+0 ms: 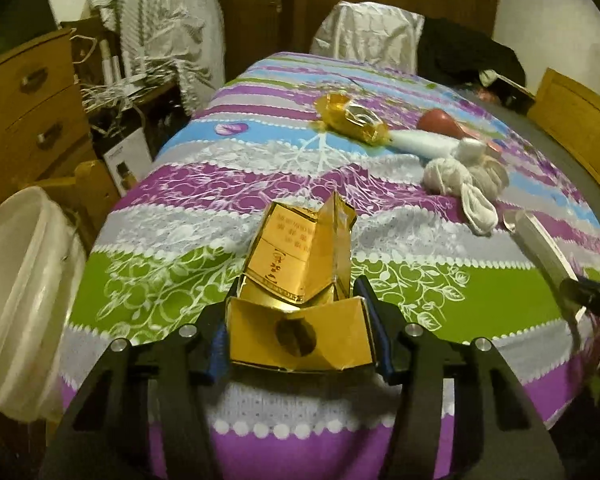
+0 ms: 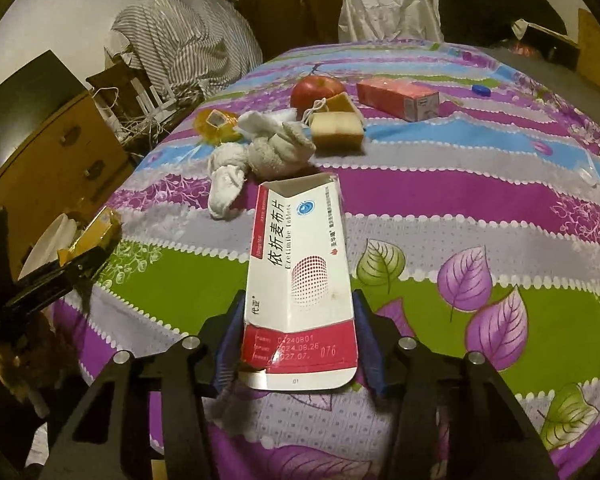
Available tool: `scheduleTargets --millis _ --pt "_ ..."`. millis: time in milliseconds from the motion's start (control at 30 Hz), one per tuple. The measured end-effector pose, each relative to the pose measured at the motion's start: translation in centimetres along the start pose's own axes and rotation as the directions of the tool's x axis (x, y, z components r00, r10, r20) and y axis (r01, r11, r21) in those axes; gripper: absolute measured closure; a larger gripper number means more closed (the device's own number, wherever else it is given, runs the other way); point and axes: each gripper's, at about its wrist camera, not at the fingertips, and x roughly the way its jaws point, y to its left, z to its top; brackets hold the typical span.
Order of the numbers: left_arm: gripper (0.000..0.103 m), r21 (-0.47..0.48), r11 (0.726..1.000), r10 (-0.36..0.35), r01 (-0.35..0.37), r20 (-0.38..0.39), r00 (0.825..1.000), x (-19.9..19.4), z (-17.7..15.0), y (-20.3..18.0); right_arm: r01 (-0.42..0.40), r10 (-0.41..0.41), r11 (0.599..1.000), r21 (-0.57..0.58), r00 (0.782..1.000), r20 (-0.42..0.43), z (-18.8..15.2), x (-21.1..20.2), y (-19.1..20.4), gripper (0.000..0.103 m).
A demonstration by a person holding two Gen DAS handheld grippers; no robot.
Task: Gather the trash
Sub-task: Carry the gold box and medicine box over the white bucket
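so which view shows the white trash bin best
The left wrist view: the white bin fills its left edge beside the bed. The right wrist view shows only a sliver behind the left gripper.

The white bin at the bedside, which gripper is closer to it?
Left. The left gripper, shut on the gold box, sits just beside the white bin; the right gripper, holding the medicine box, is farther along the bed.

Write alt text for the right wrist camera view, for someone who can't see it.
The right gripper has its fingers closed on a flattened white and red cardboard medicine box above a bed with a purple, green and blue floral bedsheet. Farther back lie a red apple, balled white socks and an orange-red carton.
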Motion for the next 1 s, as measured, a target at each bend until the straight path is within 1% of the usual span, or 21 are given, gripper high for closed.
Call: scheduleTargets --millis 100,200,300,400,600,633,767,900,1000 --pt "0.051 -0.009 0.998 0.06 -0.06 0.009 0.998 -1.2 0.0 -0.4 -0.026 0.026 0.999 0.022 0.999 0.02 0.0 -0.9 0.5 0.052" --pt "0.051 -0.028 0.991 0.131 -0.13 0.003 0.991 -2.5 0.2 -0.6 -0.047 0.046 0.999 0.01 0.998 0.037 0.1 -1.7 1.8 0.052" --pt "0.051 -0.054 0.979 0.199 -0.199 0.008 0.98 -4.0 0.5 -0.4 -0.068 0.069 0.997 -0.024 0.997 0.042 0.1 -2.3 3.5 0.052" --pt "0.051 -0.065 0.967 0.248 -0.247 0.02 0.968 -5.0 0.7 0.2 -0.082 0.084 0.995 -0.053 0.996 0.035 -0.1 -2.4 5.2 0.052" --pt "0.051 -0.098 0.951 0.298 -0.294 0.026 0.954 -6.6 0.3 1.9 -0.105 0.106 0.988 -0.115 0.994 0.002 -1.2 -2.4 8.5 0.052" --pt "0.051 -0.108 0.945 0.313 -0.309 0.026 0.949 -6.8 0.1 2.4 -0.108 0.109 0.986 -0.126 0.994 -0.003 -1.4 -2.4 9.1 0.052" --pt "0.051 -0.132 0.936 0.335 -0.327 0.036 0.942 -7.9 -0.2 3.6 -0.122 0.122 0.977 -0.172 0.993 -0.01 -1.5 -2.9 11.6 0.052" --pt "0.051 -0.168 0.928 0.344 -0.333 0.042 0.938 -9.0 -0.2 5.1 -0.147 0.149 0.963 -0.224 0.989 -0.006 -0.8 -3.4 14.8 0.052" --pt "0.051 -0.192 0.917 0.366 -0.349 0.059 0.929 -10.1 0.2 6.6 -0.171 0.176 0.949 -0.264 0.984 -0.005 0.2 -3.5 17.3 0.052"
